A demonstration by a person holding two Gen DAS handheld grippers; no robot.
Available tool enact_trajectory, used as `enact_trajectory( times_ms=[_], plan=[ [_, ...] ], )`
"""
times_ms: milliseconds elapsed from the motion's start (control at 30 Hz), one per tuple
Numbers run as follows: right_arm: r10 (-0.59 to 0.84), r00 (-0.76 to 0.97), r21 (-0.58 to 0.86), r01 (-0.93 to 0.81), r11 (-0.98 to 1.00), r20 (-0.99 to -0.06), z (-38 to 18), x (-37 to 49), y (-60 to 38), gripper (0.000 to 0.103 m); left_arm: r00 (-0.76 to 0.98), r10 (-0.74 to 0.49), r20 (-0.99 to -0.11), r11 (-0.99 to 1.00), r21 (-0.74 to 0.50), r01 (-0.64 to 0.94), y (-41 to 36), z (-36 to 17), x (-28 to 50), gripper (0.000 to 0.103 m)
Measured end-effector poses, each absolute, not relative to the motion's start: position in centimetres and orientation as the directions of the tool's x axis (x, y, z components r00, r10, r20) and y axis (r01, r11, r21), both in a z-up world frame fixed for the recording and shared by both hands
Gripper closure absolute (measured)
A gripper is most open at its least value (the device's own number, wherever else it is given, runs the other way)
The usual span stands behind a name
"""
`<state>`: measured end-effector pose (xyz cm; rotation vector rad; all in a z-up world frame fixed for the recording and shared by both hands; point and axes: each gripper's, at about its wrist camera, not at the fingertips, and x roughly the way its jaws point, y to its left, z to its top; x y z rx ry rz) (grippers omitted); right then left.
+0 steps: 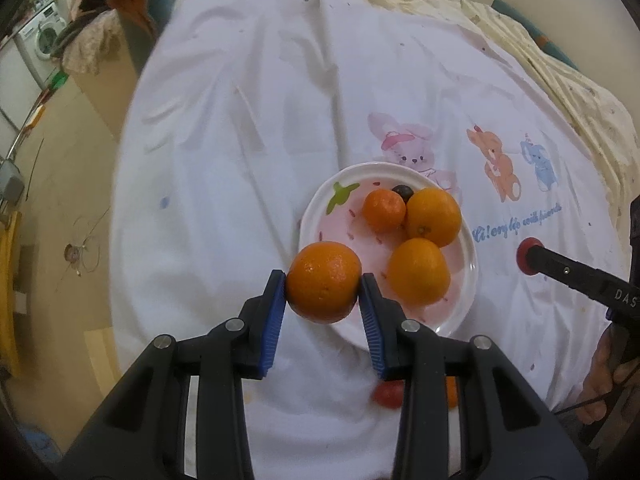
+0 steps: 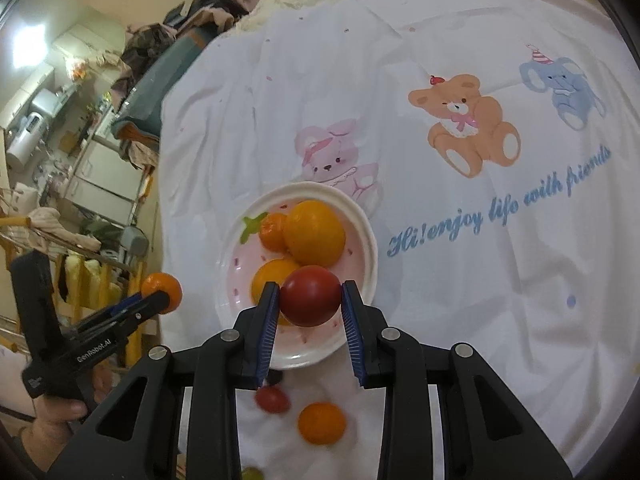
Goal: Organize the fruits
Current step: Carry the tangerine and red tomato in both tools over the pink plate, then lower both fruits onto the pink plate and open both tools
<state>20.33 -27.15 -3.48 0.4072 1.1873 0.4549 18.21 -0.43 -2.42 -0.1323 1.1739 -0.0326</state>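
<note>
My left gripper [image 1: 324,280] is shut on a large orange [image 1: 323,286], held above the near left rim of a white and pink plate [image 1: 316,204]. On the plate lie two oranges [image 1: 434,216] [image 1: 418,272], a small tangerine [image 1: 384,210] and a dark grape [image 1: 402,191]. My right gripper [image 2: 310,292] is shut on a red tomato [image 2: 310,298] over the plate's [image 2: 370,240] near side. In the right wrist view the left gripper [image 2: 160,300] shows at the left with its orange [image 2: 162,286].
On the white cartoon-print cloth [image 2: 440,280] near me lie a small tomato [image 2: 272,398], a tangerine [image 2: 322,422] and a green grape [image 2: 250,474]. The cloth's left edge drops to the floor [image 1: 60,200]. A hand [image 2: 52,420] holds the left gripper. Cluttered shelves [image 2: 80,152] stand far left.
</note>
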Motion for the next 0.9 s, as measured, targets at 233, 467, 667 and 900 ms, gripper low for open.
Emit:
enact_trajectory(
  times_ms=[233,467,667,900],
  plan=[
    [0.530,0.239,0.515,-0.127,0.848,-0.814,-6.2,22.8,-26.1,0.070,0.341,-0.122,-0.932,0.990,-0.137,-0.020,-2.2,-5.0,21.2,0.070],
    [0.551,0.179,0.538,-0.118,0.834,-0.815,-8.5,23.9,-24.9,0.070,0.292,-0.138,-0.946,0.987,-0.156,-0.037,-2.7,-7.8,23.2,0.070],
    [0.544,0.154,0.533,-0.113,0.839,-0.825,-9.6,23.8,-24.5,0.070,0.276,-0.152,-0.949,0.984,-0.172,-0.049,-2.6,-8.7,23.8,0.070],
    [0.538,0.137,0.531,-0.086,0.843,-0.832,-10.6,24.0,-24.9,0.069,0.264,-0.169,-0.950,0.978,-0.194,-0.072,-2.7,-9.1,24.2,0.069]
  ],
)
